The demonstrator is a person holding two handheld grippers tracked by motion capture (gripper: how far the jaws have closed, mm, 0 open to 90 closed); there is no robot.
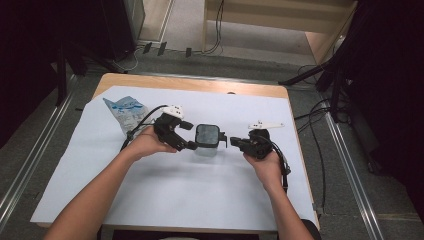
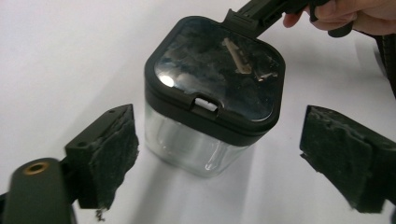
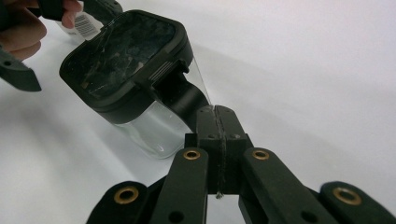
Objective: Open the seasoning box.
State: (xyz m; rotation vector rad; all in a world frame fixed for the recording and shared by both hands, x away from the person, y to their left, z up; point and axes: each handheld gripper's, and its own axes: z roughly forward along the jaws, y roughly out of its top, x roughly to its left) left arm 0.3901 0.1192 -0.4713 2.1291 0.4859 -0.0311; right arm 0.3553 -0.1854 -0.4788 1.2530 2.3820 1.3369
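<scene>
Beside left tongs (image 2: 219, 158), jar (image 2: 212, 93) stands free; right tongs (image 3: 217, 122) pinch its lid tab.

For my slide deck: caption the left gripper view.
Open left gripper flanks a clear container with closed black lid; right gripper grips the lid's far edge.

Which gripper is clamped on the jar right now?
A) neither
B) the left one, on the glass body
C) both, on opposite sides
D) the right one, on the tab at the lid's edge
D: the right gripper is shut on the black tab of the lid, while the left gripper stands open, its pads apart from the jar on either side.
</scene>
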